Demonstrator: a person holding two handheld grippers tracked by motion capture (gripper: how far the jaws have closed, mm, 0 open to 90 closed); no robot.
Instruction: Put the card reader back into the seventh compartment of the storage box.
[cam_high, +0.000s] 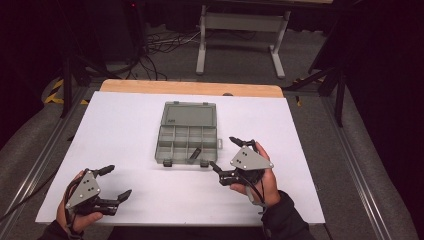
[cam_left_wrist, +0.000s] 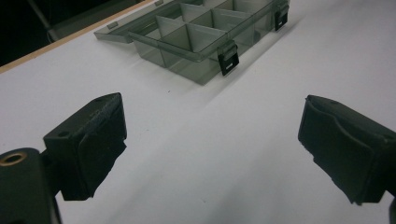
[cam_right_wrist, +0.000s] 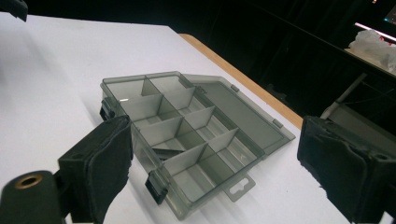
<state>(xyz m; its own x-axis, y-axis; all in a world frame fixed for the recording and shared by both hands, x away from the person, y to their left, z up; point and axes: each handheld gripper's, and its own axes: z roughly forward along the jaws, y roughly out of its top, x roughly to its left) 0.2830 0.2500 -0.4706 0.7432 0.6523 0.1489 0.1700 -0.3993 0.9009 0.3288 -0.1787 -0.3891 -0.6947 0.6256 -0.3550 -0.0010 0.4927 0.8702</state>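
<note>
The box (cam_high: 187, 132) lies open on the table (cam_high: 120, 130), right gripper (cam_high: 226, 157) just beside it and left gripper (cam_high: 116, 182) well apart, both with jaws wide and empty.

my left gripper (cam_left_wrist: 212, 154) jaws wide apart, nothing between, over bare white table (cam_left_wrist: 224, 154). open grey compartment box (cam_left_wrist: 205, 39) far ahead, black latch (cam_left_wrist: 228, 58) facing me.
</note>
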